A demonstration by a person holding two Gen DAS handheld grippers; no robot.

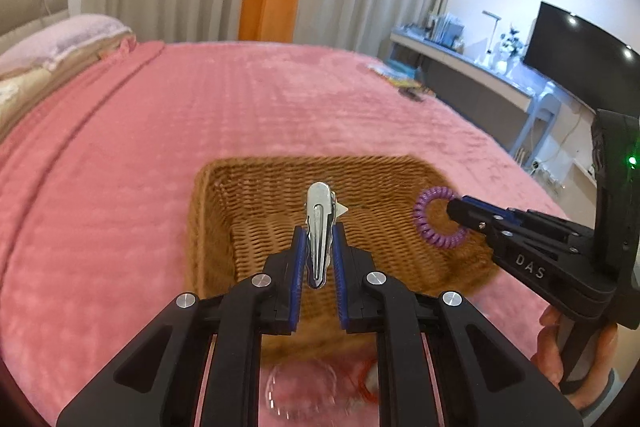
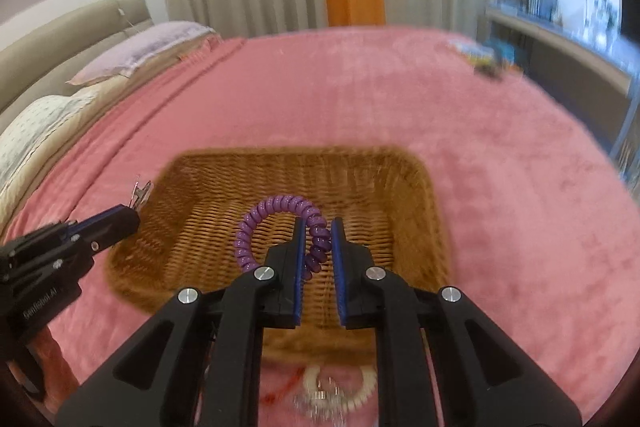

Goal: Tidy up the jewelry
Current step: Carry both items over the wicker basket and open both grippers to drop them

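We hold one piece in each claw above a woven wicker basket that sits on the pink bedspread. Our left claw is closed on a silver metal hair clip, pinched near its lower half between the blue pads; its long axis runs straight ahead along the fingers, with the rounded end pointing away from us and over the basket floor. Our right claw is clamped on a purple spiral hair tie, gripping the right side of the loop so that the rest of the ring arcs up and to the left of the fingers.

The relation that matters for the coming move is vertical: the basket lies directly below and slightly ahead of both claws, so each piece looks ready to drop inside once the grip opens. In the left wrist view the hair tie hangs over the basket's right rim area, while in the right wrist view the clip sits near the basket's left edge, so we judge the tie to be safely over the interior from its own camera and the clip likewise from its own. Neither hand is clearly nearer to the basket floor.

A few more pieces lie blurred on the bedspread just in front of the basket: a clear beaded bracelet and a white beaded one.

Readable writing: "DAS" on the right gripper body in the left wrist view; the print on the left gripper body is too blurred to read with confidence.
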